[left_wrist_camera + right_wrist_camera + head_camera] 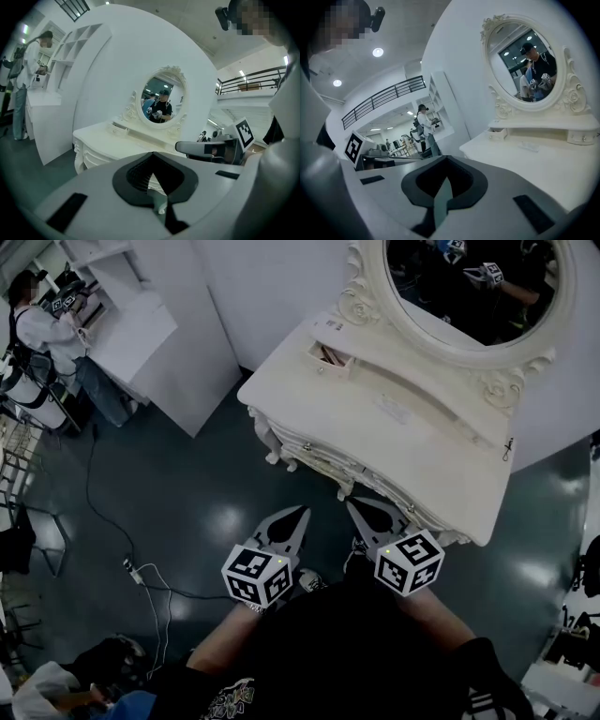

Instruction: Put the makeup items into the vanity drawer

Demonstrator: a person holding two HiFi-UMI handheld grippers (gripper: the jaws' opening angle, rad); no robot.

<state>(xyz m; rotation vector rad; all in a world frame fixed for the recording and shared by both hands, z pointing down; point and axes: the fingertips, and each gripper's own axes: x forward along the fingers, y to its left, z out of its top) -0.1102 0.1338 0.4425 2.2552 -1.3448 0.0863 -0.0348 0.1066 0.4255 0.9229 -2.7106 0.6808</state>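
Note:
A white vanity (412,465) with an oval mirror (478,287) stands in front of me. At its back left a small drawer (330,354) is open, with something dark reddish inside. A flat pale item (392,409) lies on the tabletop, too small to identify. My left gripper (302,512) and right gripper (352,503) hover side by side just short of the vanity's front edge. Both are shut and hold nothing. The left gripper view shows the closed left gripper (152,154) aimed at the vanity (108,145). In the right gripper view the right gripper (447,158) points past the small drawer (497,133).
A person (37,324) stands at a white shelf unit (141,324) at the far left. Cables and a power strip (131,568) lie on the dark floor to my left. A folding chair (19,540) stands at the left edge.

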